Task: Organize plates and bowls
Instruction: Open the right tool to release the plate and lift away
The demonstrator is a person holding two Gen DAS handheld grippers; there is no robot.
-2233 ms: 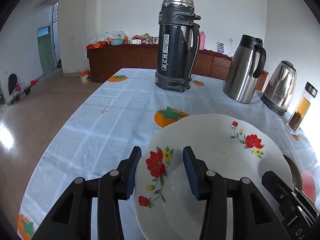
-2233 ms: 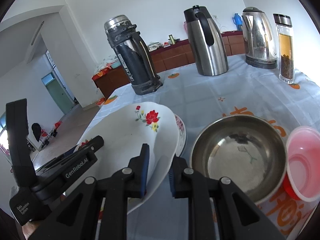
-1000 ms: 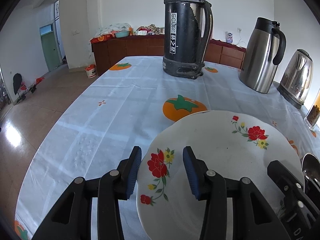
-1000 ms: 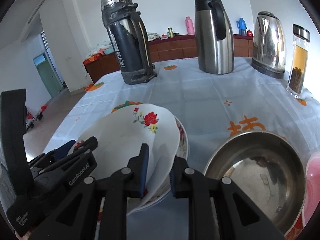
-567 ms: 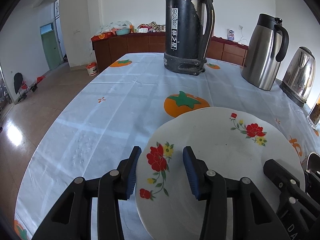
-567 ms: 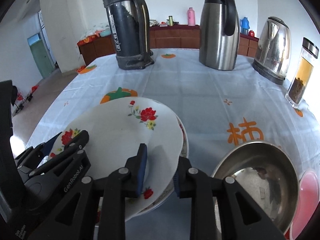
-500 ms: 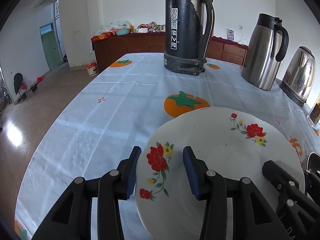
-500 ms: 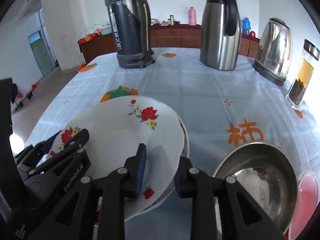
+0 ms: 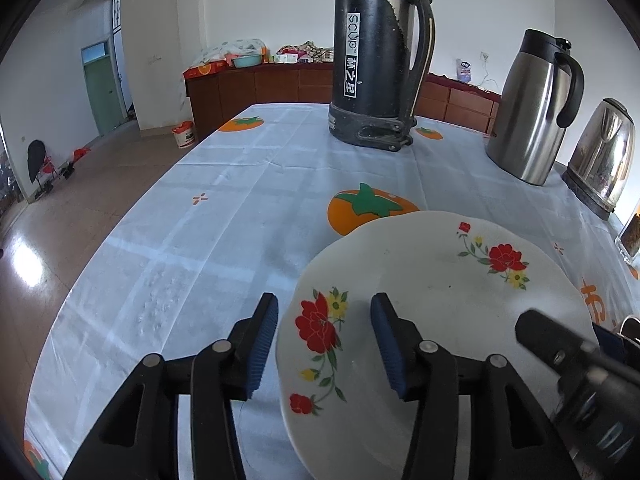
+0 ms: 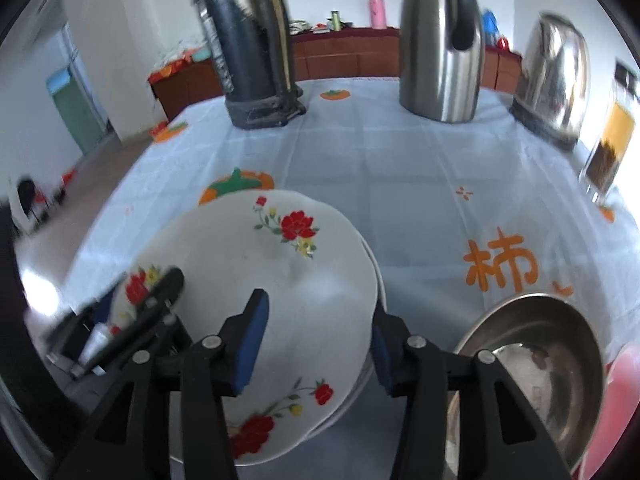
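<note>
The white round ceramic plate with red flowers (image 10: pixel 256 280) lies on a second plate's rim (image 10: pixel 380 280) on the light-blue persimmon-print tablecloth (image 9: pixel 248 184), at nine o'clock of the shiny steel bowl (image 10: pixel 532 364). The right gripper (image 10: pixel 316 340) has just been opening, its blue pads clear of the plate's edge between them. The left gripper (image 9: pixel 324 340) straddles the opposite rim, jaws spread and just widened.

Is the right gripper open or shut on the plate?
Open. Right gripper has just been opening; its pads stand clear either side of the plate's rim.
</note>
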